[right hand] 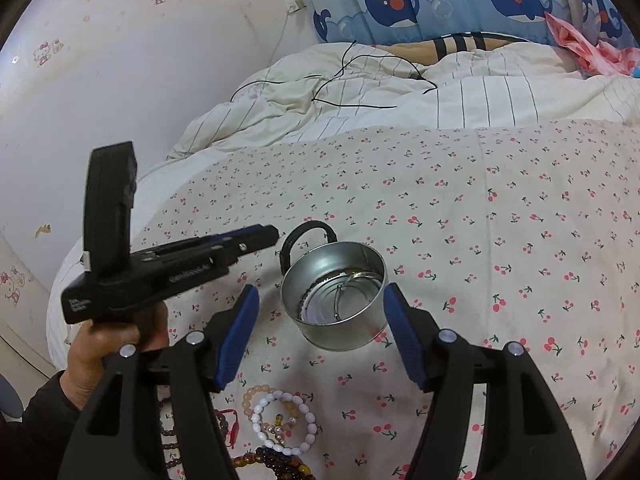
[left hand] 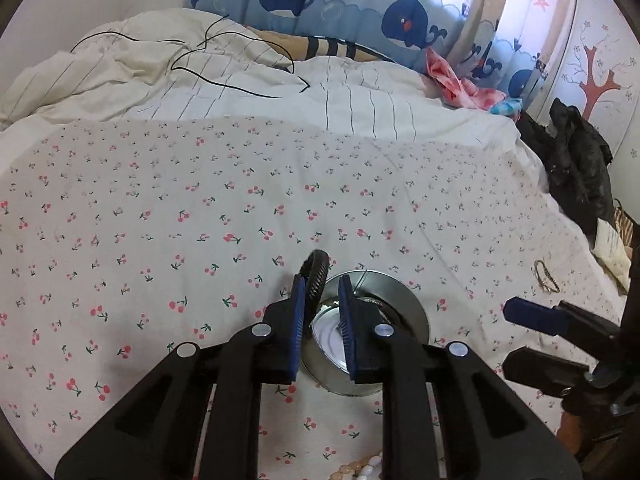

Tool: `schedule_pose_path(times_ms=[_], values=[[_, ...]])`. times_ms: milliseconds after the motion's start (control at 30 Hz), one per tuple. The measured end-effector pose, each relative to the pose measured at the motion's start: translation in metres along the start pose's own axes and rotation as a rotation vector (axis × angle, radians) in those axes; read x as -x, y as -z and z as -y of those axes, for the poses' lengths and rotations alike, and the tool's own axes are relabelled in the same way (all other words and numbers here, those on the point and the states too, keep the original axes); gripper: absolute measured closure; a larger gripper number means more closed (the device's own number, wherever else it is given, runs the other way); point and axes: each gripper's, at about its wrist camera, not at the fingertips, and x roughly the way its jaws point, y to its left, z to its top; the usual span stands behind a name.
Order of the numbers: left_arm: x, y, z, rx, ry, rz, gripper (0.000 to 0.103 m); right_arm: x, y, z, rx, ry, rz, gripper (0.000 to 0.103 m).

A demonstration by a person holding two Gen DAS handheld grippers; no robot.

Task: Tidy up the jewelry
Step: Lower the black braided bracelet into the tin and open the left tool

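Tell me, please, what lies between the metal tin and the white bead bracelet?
Only bare cherry-print sheet lies between the metal tin and the white bead bracelet. The right wrist view shows it, framed by the open right gripper.

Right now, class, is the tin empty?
No. The tin is upright, with metal jewelry lying inside; a black bracelet hangs over its rim.

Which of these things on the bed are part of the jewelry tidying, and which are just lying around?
Part of the job:
tin
black bracelet
white bead bracelet
brown beads

Just lying about:
black cable
quilt
pink cloth
black jacket
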Motion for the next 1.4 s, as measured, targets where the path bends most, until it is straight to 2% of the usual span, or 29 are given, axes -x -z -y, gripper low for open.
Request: schedule_pose_path(times_ms=[133,167,233,267,300,400,433,467,567,633,800,967,1067,1133,1233,1400], values=[[-0.019,0.009,-0.007,0.000,0.003,-0.059,0.084,-0.001,0.000,0.001,-0.008,-0.005,-0.005,0.039],[-0.026,0.012,-0.007,0.000,0.017,-0.073,0.079,-0.001,0.000,0.002,-0.010,-0.006,-0.005,0.039],[-0.031,0.015,-0.006,-0.018,-0.007,-0.064,0.059,-0.001,0.000,0.002,-0.012,-0.009,-0.006,0.039],[-0.032,0.016,-0.003,-0.034,-0.019,-0.046,0.045,-0.001,0.000,0.002,-0.012,-0.010,-0.006,0.039],[-0.032,0.017,-0.002,-0.044,-0.020,-0.032,0.039,-0.001,0.000,0.002,-0.013,-0.011,-0.006,0.039],[-0.029,0.015,-0.001,-0.032,0.000,-0.002,0.040,-0.001,0.000,0.000,-0.010,-0.013,-0.008,0.039],[-0.028,0.015,-0.002,-0.018,0.016,0.001,0.040,-0.002,0.000,0.000,-0.011,-0.014,-0.009,0.039],[-0.029,0.014,-0.002,-0.012,0.019,-0.003,0.047,-0.002,0.000,0.000,-0.013,-0.016,-0.010,0.039],[-0.042,0.014,-0.004,-0.004,0.018,-0.050,0.078,-0.003,0.000,0.000,-0.019,-0.018,-0.012,0.039],[-0.048,0.014,-0.007,-0.003,0.001,-0.041,0.086,-0.003,0.000,0.001,-0.021,-0.018,-0.013,0.039],[-0.042,0.010,-0.011,0.007,0.000,-0.008,0.089,-0.005,0.001,0.001,-0.021,-0.015,-0.019,0.039],[-0.019,0.001,-0.010,0.021,0.012,0.039,0.089,-0.006,0.002,0.000,-0.015,-0.018,-0.023,0.039],[-0.001,-0.008,-0.007,0.039,0.056,0.061,0.090,-0.002,0.001,0.002,-0.019,-0.016,-0.013,0.039],[0.009,-0.012,-0.007,0.075,0.132,0.065,0.090,0.001,-0.001,0.004,-0.027,-0.014,-0.005,0.039],[0.011,-0.011,-0.002,0.091,0.191,0.046,0.090,0.005,-0.003,0.008,-0.038,-0.010,0.004,0.038],[-0.007,-0.003,0.003,0.092,0.201,-0.025,0.090,0.006,-0.006,0.013,-0.053,-0.002,0.005,0.038]])
